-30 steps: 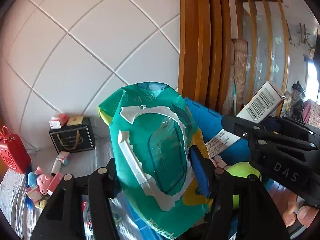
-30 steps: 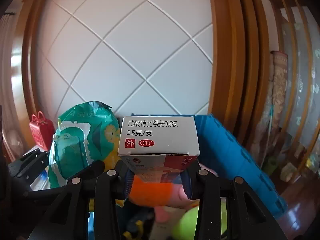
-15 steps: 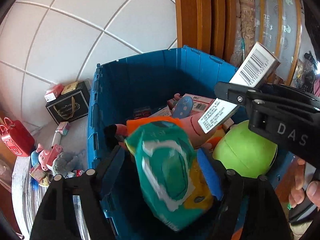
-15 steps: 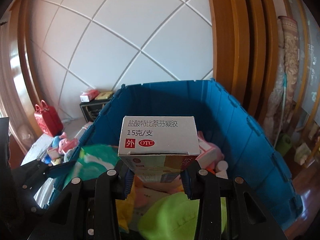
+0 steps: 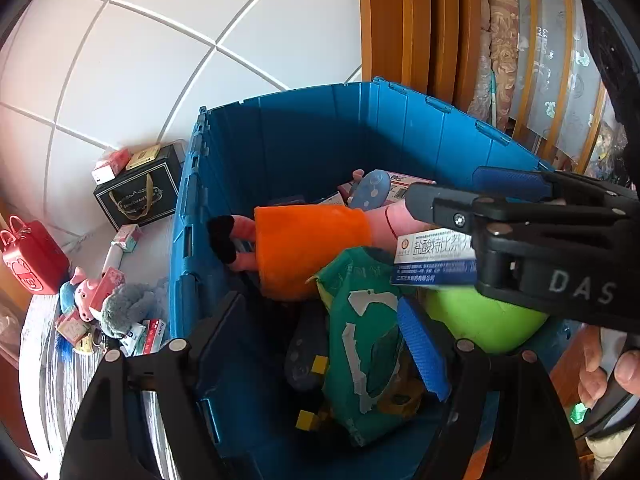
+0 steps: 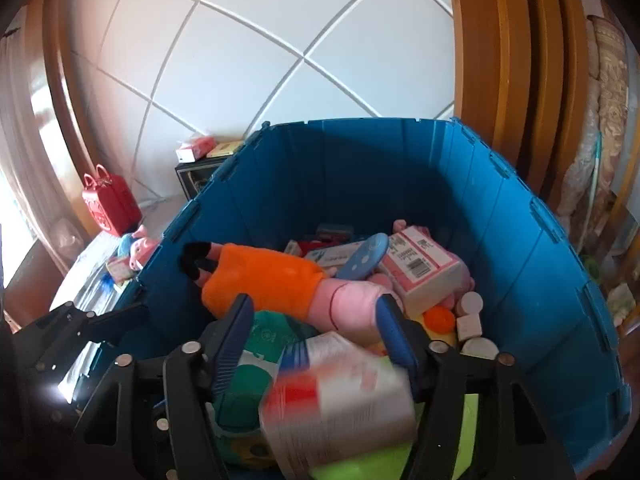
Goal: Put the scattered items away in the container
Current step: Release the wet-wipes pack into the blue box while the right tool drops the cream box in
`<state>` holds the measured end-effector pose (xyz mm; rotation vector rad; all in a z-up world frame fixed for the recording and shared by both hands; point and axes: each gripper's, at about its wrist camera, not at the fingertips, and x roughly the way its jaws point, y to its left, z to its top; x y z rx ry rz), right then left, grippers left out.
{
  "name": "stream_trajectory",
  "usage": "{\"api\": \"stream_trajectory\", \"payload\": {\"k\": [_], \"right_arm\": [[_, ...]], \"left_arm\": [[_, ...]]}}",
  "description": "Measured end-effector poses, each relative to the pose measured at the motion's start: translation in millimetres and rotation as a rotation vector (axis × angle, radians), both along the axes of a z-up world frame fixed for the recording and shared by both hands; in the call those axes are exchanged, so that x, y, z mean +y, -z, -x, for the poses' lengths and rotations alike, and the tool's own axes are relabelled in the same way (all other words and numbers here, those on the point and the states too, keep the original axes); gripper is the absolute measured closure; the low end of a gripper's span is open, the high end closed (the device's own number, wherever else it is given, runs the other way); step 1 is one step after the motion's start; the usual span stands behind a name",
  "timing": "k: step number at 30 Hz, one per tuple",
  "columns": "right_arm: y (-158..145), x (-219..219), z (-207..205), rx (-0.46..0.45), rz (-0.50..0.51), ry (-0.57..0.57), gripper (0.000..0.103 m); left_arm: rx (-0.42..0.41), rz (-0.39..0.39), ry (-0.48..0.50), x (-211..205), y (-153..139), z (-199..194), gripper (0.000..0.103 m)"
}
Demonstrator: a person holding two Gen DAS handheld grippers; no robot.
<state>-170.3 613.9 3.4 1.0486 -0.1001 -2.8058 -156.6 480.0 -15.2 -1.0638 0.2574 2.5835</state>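
Note:
A blue plastic crate (image 5: 304,136) (image 6: 400,168) holds a pink plush in an orange dress (image 5: 308,248) (image 6: 264,276), a green ball (image 5: 480,320), boxes and small items. My left gripper (image 5: 320,320) is open over the crate; the green wipes pack (image 5: 364,360) lies loose inside between its fingers. My right gripper (image 6: 316,320) is open; the white medicine box (image 6: 340,404) is blurred and falling between its fingers. The box also shows in the left wrist view (image 5: 434,258).
Left of the crate on a striped cloth lie a red case (image 5: 32,256) (image 6: 110,204), a black gift bag (image 5: 138,196), a Peppa toy (image 5: 86,292), a grey plush (image 5: 124,312) and small boxes. A wooden frame (image 5: 400,20) stands behind.
Both grippers tilted down over the crate. The left jaws opened and the wipes pack dropped in. The right jaws opened and the medicine box is dropping.

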Motion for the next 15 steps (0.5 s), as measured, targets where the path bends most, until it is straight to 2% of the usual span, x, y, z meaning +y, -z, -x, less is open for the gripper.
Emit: {"api": "stream_trajectory", "payload": {"k": [4, 6, 11, 15], "right_arm": [[-10, 4, -11, 0.035, 0.001, 0.019, 0.02], [-14, 8, -18, 0.048, 0.006, 0.032, 0.019], [-19, 20, -43, 0.08, 0.027, 0.072, 0.0], [-21, 27, -68, 0.109, 0.045, 0.097, 0.0]], "left_arm": [[0.0, -0.009, 0.004, 2, 1, -1, 0.025], [0.005, -0.014, 0.007, 2, 1, -3, 0.025], [0.019, -0.037, 0.013, 0, -3, -15, 0.025], [0.044, -0.044, 0.013, -4, -6, -29, 0.025]]}}
